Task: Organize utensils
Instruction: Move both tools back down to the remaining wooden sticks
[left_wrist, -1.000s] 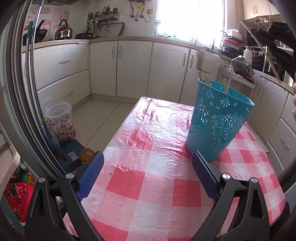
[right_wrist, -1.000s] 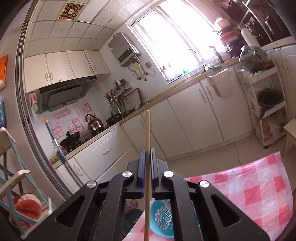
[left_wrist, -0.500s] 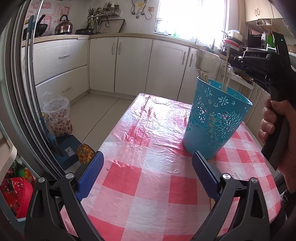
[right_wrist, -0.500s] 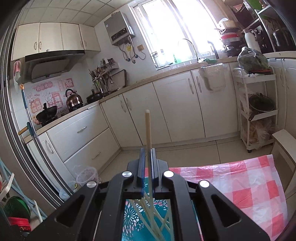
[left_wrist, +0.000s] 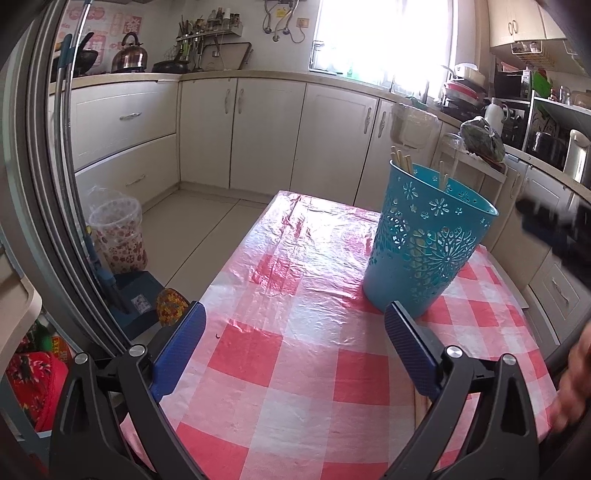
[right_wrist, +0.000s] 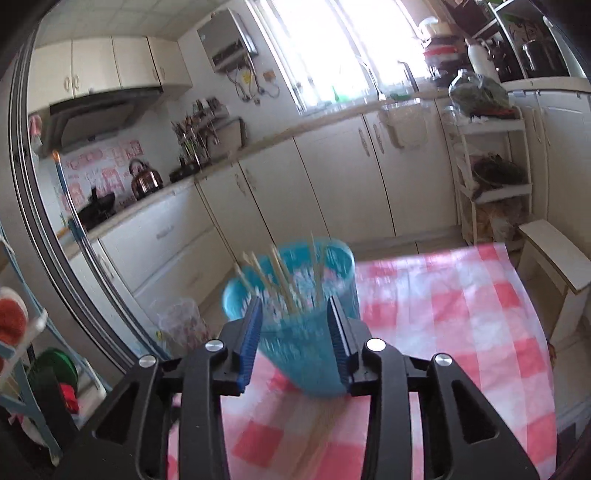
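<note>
Checked tablecloth (left_wrist: 295, 354) bears one basket (left_wrist: 424, 251); left tool (left_wrist: 295, 343) wide, right tool (right_wrist: 295, 332) opening, both empty

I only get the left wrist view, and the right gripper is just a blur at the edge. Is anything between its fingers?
Observer: No. The right gripper has its fingers opening with nothing pinched; the blue basket shows beyond the gap.
Operator: How many chopsticks are in it? I see only tips.
Observer: Several chopsticks, fanned out in different directions; blur prevents a count.
Operator: What's past the table on the right?
Observer: A pale wooden stool stands beside it.
</note>
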